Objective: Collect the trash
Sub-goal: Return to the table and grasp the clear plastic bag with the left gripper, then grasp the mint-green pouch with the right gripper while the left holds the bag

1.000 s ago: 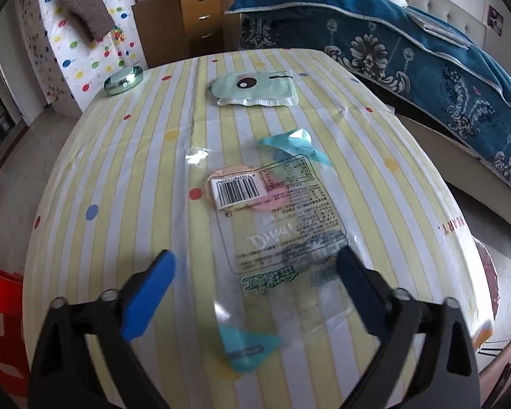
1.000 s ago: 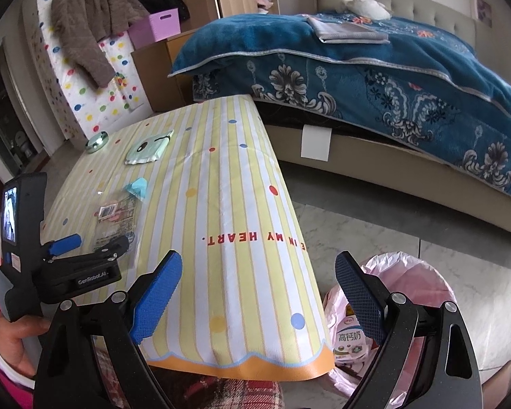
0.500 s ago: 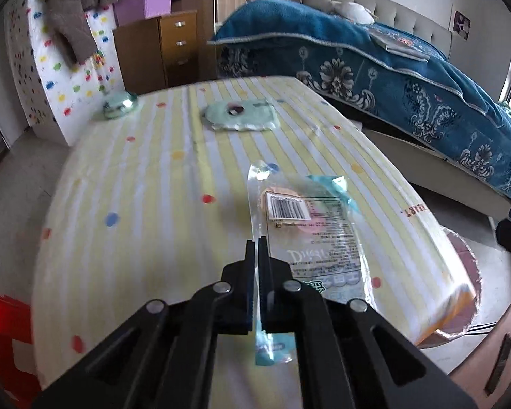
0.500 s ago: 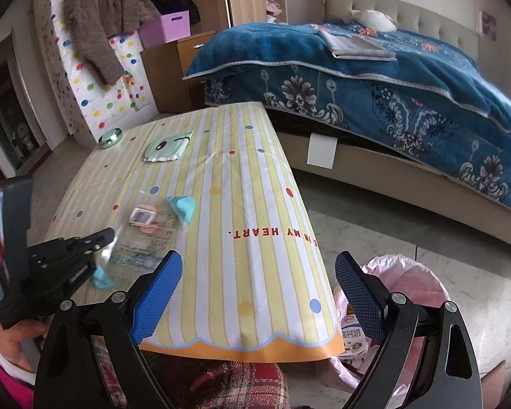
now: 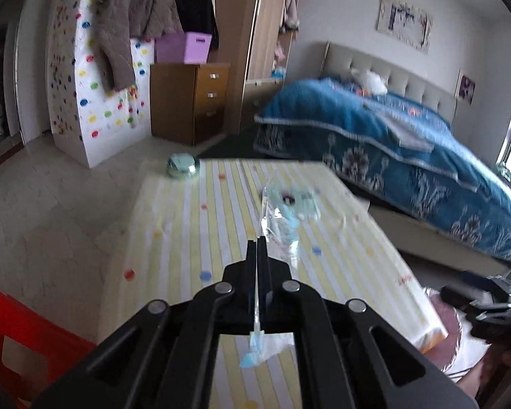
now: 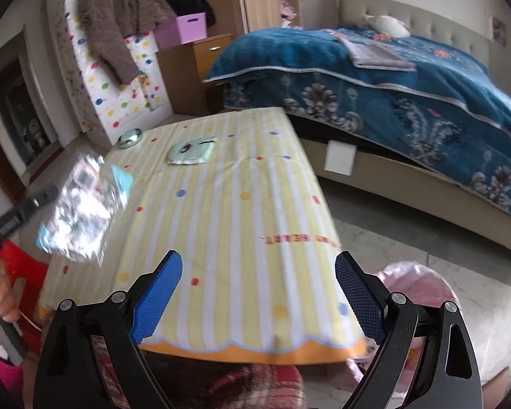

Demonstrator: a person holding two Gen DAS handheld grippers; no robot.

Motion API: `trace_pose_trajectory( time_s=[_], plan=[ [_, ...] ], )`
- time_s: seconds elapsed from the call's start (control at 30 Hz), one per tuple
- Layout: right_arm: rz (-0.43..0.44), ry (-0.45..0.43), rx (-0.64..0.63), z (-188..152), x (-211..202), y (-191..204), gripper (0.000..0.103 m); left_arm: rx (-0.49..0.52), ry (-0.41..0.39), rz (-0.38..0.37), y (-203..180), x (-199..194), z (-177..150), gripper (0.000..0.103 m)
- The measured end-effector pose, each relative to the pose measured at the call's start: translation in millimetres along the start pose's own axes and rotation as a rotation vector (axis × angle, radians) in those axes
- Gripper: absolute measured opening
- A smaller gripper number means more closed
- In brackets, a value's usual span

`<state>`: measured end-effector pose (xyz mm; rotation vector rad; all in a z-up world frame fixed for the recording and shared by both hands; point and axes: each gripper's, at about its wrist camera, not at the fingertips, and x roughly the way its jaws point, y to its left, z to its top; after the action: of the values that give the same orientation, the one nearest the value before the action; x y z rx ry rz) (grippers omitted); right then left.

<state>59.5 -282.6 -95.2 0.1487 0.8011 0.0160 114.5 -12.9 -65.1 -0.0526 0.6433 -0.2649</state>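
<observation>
My left gripper point(image 5: 256, 240) is shut on a clear plastic wrapper point(image 5: 279, 225) with blue corners, held up in the air above the striped table point(image 5: 194, 231). In the right wrist view the same wrapper point(image 6: 81, 211) hangs crumpled at the left, off the tablecloth, gripped by the left gripper point(image 6: 49, 192). My right gripper point(image 6: 259, 293) stands open with nothing between its blue pads, over the table's near edge. A pale green packet point(image 6: 191, 150) lies flat at the far part of the table. A pink trash bag point(image 6: 415, 283) sits on the floor at the right of the table.
A round silver tin point(image 6: 130, 137) rests at the table's far left corner. A bed with a blue blanket point(image 6: 391, 81) runs along the right. A wooden drawer chest point(image 5: 190, 99) stands behind the table. Red plastic furniture point(image 5: 13, 334) is at the left.
The left gripper shut on the wrapper's near edge and lifted it off the table. The right gripper shifted slightly along the table's front edge, still open.
</observation>
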Motion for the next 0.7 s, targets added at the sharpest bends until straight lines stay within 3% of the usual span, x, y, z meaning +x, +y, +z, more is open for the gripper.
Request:
trace_pose_trajectory(
  time_s=[0.2, 0.27, 0.43, 0.5, 0.57, 0.7],
  plan=[
    [0.046, 0.022, -0.079, 30.5, 45.2, 31.6, 0.086, -0.042, -0.027, 0.020, 19.2, 11.1, 15.9, 0.000],
    [0.046, 0.028, -0.089, 34.9, 55.5, 39.7, 0.075, -0.063, -0.026, 0.032, 28.6, 20.6, 21.0, 0.000],
    [0.041, 0.051, -0.112, 68.6, 107.9, 61.3, 0.065, -0.088, -0.021, 0.053, 48.3, 49.2, 33.4, 0.000],
    [0.048, 0.062, -0.107, 79.1, 125.0, 64.3, 0.051, -0.096, -0.020, 0.056, 54.2, 60.9, 38.1, 0.000],
    [0.065, 0.071, -0.094, 92.1, 143.4, 66.6, 0.046, -0.100, -0.021, 0.058, 58.8, 71.1, 43.6, 0.000],
    [0.069, 0.095, -0.105, 115.7, 184.1, 73.2, 0.048, -0.093, -0.027, 0.067, 64.9, 84.5, 50.9, 0.000]
  ],
)
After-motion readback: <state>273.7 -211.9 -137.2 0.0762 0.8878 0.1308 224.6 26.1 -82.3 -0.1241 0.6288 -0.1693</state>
